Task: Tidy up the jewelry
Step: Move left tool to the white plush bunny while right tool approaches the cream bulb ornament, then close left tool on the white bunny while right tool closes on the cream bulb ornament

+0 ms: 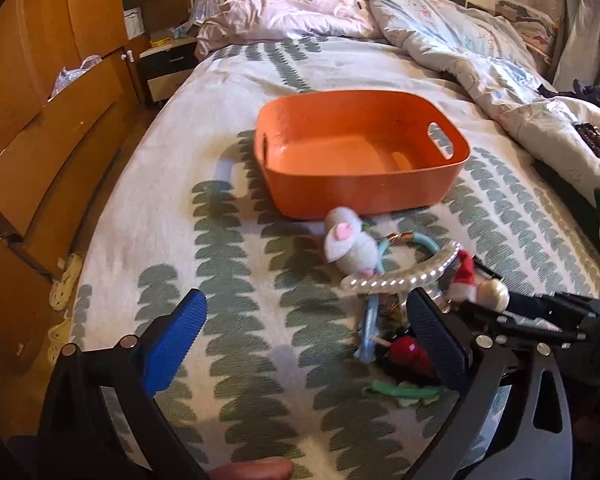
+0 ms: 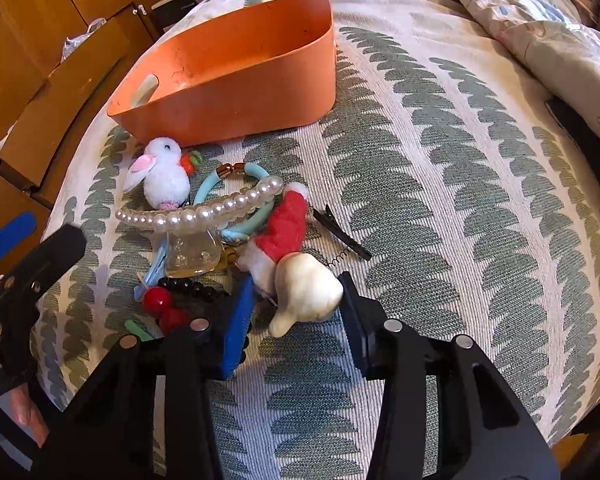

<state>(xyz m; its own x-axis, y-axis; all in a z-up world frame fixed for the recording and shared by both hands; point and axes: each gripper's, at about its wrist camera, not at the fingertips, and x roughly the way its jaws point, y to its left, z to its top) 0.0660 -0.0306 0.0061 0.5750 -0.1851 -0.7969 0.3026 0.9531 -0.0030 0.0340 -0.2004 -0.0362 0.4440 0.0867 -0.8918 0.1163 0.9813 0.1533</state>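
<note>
An empty orange basket (image 1: 360, 184) (image 2: 235, 92) sits on the bed. In front of it lies a pile of accessories: a white plush bunny clip (image 1: 350, 242) (image 2: 161, 176), a pearl hair piece (image 1: 404, 280) (image 2: 203, 210), a teal hair tie (image 2: 235, 172), red beads (image 2: 157, 302), a black clip (image 2: 342, 238) and a cream figure with a red Santa hat (image 2: 304, 288) (image 1: 488, 292). My right gripper (image 2: 295, 320) is open with its jaws either side of the cream figure. My left gripper (image 1: 304, 332) is open and empty, left of the pile.
The bed has a green leaf-patterned cover (image 1: 259, 280). A rumpled duvet (image 1: 440, 40) lies at the far end. Wooden drawers (image 1: 39, 140) stand along the left side. A green hair tie (image 1: 404, 394) lies near my left gripper.
</note>
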